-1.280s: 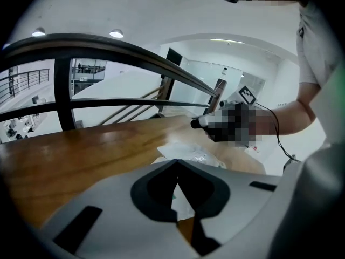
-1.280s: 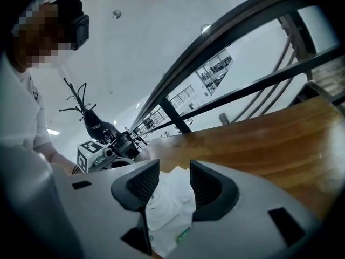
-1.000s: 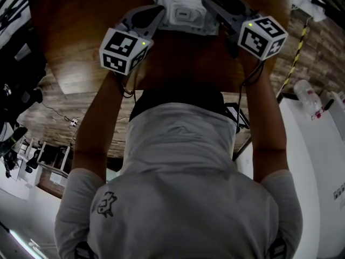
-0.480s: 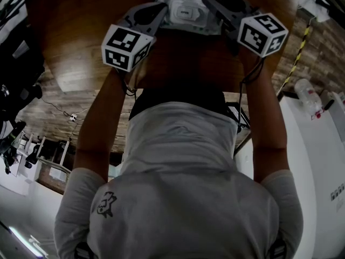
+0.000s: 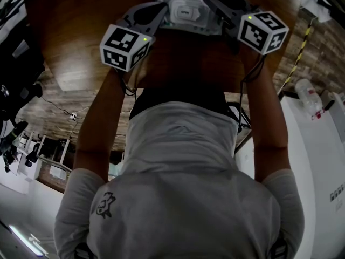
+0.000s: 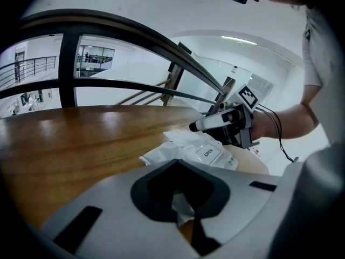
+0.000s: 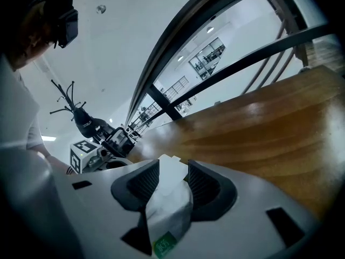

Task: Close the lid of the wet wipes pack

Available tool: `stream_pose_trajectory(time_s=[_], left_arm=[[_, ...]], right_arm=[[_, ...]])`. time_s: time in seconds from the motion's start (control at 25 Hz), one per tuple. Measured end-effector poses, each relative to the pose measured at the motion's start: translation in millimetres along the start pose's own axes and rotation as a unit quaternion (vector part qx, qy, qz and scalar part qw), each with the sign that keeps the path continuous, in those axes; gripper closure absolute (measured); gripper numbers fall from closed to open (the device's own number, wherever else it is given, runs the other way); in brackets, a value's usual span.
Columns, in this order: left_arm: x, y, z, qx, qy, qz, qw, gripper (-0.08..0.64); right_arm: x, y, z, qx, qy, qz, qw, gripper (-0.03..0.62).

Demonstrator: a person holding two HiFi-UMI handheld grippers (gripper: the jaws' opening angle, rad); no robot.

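Note:
The white wet wipes pack lies on the brown wooden table at the top of the head view, held from both ends. My left gripper is shut on the pack's near edge, and white film shows pinched between its dark pads. The rectangular lid, printed OPEN, lies flat on the pack. My right gripper is shut on the opposite end. In the right gripper view the pack fills the gap between the jaws of that gripper.
The table's front edge runs just in front of the person's torso. A plastic bottle stands on a white surface at the right. Dark curved railings rise beyond the table. The right gripper's marker cube shows across the pack.
Both grippers and the pack have shifted slightly away from the person, toward the top of the head view. The grip on each end looks the same.

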State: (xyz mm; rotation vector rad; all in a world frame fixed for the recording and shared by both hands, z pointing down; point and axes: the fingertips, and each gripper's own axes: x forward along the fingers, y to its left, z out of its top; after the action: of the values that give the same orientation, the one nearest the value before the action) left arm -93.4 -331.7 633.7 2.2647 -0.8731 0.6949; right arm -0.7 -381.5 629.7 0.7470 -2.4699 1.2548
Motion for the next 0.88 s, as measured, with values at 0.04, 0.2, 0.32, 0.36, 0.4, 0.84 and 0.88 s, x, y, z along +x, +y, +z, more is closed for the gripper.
stream_pose_trajectory(time_s=[0.04,0.2,0.32,0.36,0.4,0.84,0.88], left_arm=[[0.1,0.3,-0.2,0.0,0.0,0.0,1.0,0.546],[-0.5,0.0,-0.4,-0.001,0.0,0.001,1.0,0.546],[-0.2,0.3,-0.5,-0.005,-0.002,0.001,1.0,0.546],[0.2,0.5,-0.7,-0.006,-0.003,0.001,1.0,0.546],[0.5,0.6,-1.0,-0.007,-0.003,0.002,1.0,0.546],[0.9,0.4,-1.0,0.0,-0.004,0.009,1.0,0.546],[0.8,0.2,-1.2,0.0,-0.003,0.009,1.0,0.546]], right_arm=[[0.4,-1.0,-0.1,0.002,0.0,-0.001,1.0,0.43],[0.7,-2.9,0.5,0.009,-0.004,-0.004,1.0,0.43],[1.1,-4.8,0.9,0.015,-0.008,-0.004,1.0,0.43],[1.7,-5.3,0.5,0.015,-0.007,-0.005,1.0,0.43],[2.4,-5.5,-0.2,0.014,-0.004,-0.005,1.0,0.43],[0.1,2.0,2.6,-0.008,0.0,-0.002,1.0,0.43],[-0.6,3.6,3.3,-0.015,0.001,-0.002,1.0,0.43]])
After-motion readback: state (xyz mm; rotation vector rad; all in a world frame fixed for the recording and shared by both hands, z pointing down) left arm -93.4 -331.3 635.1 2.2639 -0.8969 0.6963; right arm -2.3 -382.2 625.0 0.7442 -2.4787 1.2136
